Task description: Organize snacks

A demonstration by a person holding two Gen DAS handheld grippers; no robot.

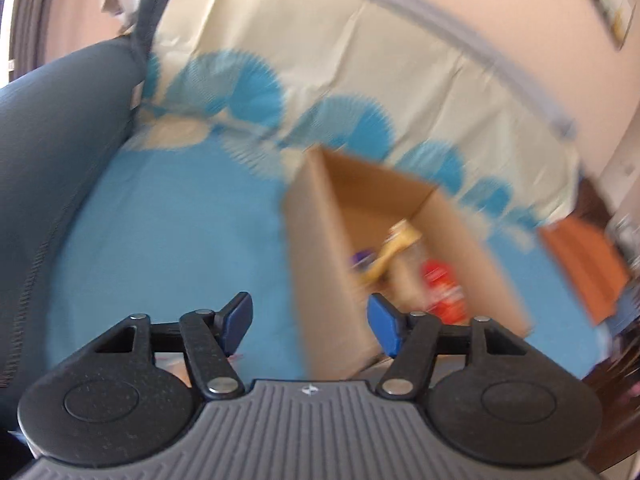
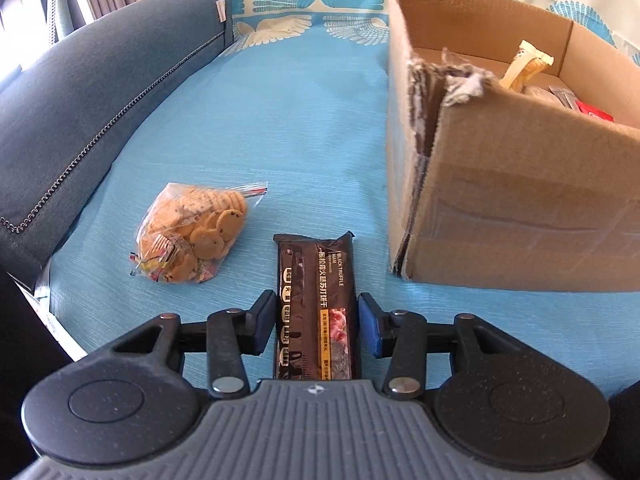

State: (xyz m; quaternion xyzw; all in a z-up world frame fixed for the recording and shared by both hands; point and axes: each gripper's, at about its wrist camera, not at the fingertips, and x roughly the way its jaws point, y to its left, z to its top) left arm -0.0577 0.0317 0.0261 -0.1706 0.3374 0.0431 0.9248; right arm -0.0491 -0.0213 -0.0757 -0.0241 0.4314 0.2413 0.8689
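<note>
Our right tongs [image 2: 316,328] bracket a dark brown cracker packet [image 2: 314,304] printed "BLACK TRUFFLE HAM": the left pad touches its edge and the blue right pad [image 2: 370,330] sits just beside the other edge, so we cannot tell whether the grip is firm or only closing. The packet lies lengthwise between the fingers, its far end pointing away from us on the blue sheet [image 2: 280,120] of the sofa seat. Left of it, near but apart, lies a clear bag of small chocolate-chip cookies [image 2: 196,232]. To the right stands an open cardboard box [image 2: 520,200] with a torn near corner; above its rim we see a cream and yellow wrapper [image 2: 528,64] and a red packet [image 2: 596,114] inside. A dark blue-grey armrest [image 2: 100,92] borders the seat on the left.

Our left tongs [image 1: 310,324] are spread wide with nothing between the pads, held above the seat. This view is blurred. Beyond the fingers the same box [image 1: 320,260] shows its open top, with yellow, purple and red packets inside that we cannot read. Behind it rises the backrest cover [image 1: 340,60], cream with blue fan shapes, and an orange thing [image 1: 580,264] lies at the right edge.
</note>
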